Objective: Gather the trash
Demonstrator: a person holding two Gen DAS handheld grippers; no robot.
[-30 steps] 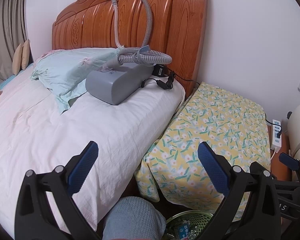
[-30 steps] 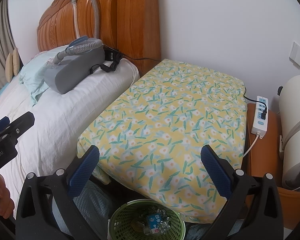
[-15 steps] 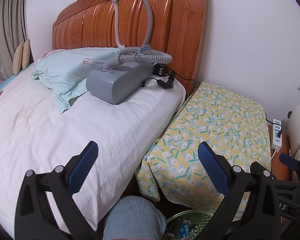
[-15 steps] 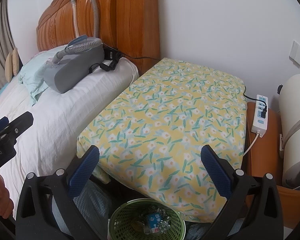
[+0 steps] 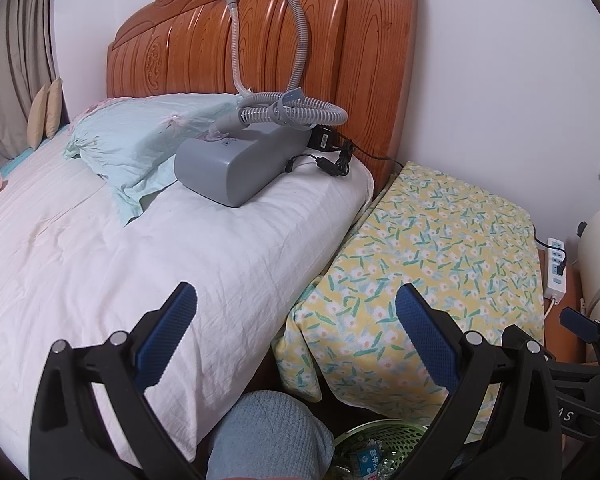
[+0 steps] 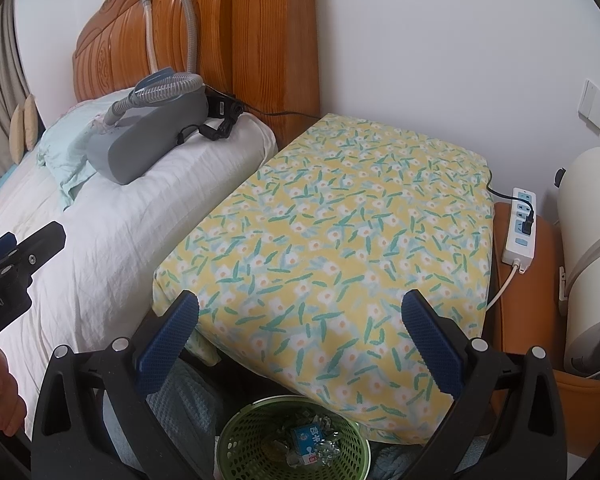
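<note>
A green mesh basket (image 6: 236, 436) stands on the floor below the yellow flowered surface (image 6: 352, 216); it holds wrappers and a small blue-and-white carton (image 6: 310, 440). The basket's rim also shows in the left wrist view (image 5: 384, 428). My right gripper (image 6: 300, 332) is open and empty, above the basket at the flowered surface's near edge. My left gripper (image 5: 296, 328) is open and empty, over the gap between the bed (image 5: 100, 264) and the flowered surface (image 5: 440, 248). The left gripper also shows at the left edge of the right wrist view (image 6: 16, 256).
A grey machine (image 5: 240, 168) with a ribbed hose (image 5: 296, 112) lies on the white pillow by the wooden headboard (image 5: 284, 40). A white power strip (image 6: 520, 228) lies on a brown stool at right. A cream cylinder (image 6: 592, 256) stands beside it. A blue-grey knee (image 5: 268, 436) is below.
Both views have shifted very slightly; the grippers stay open and nothing has been picked up or put down.
</note>
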